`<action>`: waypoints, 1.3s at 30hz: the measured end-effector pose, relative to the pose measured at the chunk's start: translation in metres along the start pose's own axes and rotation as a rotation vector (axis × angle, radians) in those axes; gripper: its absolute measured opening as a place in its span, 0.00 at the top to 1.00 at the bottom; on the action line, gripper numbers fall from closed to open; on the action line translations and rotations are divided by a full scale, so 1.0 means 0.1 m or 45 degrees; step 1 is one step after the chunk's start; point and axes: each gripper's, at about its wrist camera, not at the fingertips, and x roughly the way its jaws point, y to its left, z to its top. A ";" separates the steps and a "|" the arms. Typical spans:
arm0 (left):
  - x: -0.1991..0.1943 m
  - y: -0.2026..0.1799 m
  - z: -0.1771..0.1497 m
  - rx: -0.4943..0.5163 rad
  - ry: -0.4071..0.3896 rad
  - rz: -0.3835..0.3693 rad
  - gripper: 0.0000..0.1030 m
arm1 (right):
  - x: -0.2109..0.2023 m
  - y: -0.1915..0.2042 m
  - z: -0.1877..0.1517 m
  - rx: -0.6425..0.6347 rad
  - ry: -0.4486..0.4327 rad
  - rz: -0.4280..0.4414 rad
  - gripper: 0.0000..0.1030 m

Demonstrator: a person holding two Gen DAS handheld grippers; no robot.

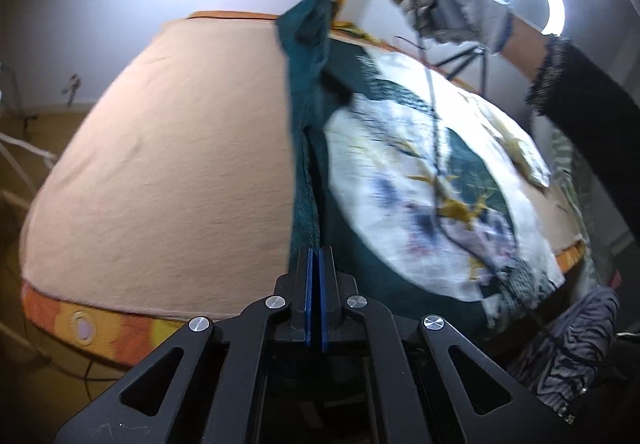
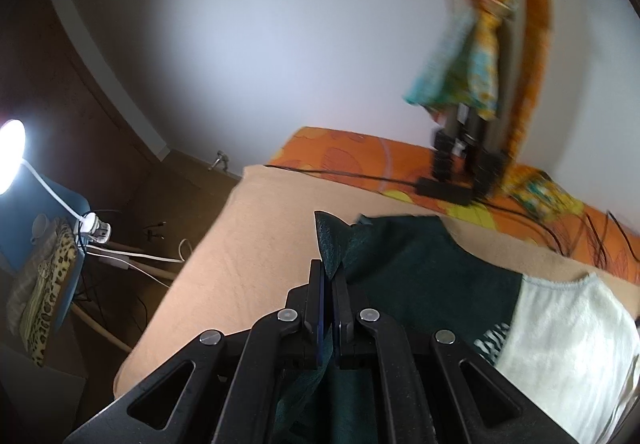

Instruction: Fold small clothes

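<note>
- The dark green garment (image 1: 306, 148) with its white printed panel (image 1: 420, 180) lay on the peach blanket (image 1: 160, 164), one edge lifted taut between both tools.
- The right gripper (image 2: 329, 276) was clamped on a green corner, raised by a gloved hand (image 1: 444, 0).
- The left gripper (image 1: 314, 256) pinched the near edge, jaws closed.

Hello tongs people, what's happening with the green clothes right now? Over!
Left tongs shut on dark green garment. Right tongs shut on its other corner, lifted. White printed cloth lies alongside on the peach blanket.
</note>
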 end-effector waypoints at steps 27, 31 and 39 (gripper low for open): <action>0.36 -0.77 -0.04 0.059 0.194 -0.406 0.76 | 0.08 -1.03 -0.36 0.111 0.032 -0.352 0.91; 0.10 -0.69 0.00 0.078 0.103 -0.383 0.76 | -0.09 -1.09 -0.39 0.126 0.005 -0.429 0.60; -0.22 -0.52 -0.08 0.171 -0.029 -0.190 0.76 | -0.90 -0.99 -0.72 0.149 -0.069 -0.270 0.58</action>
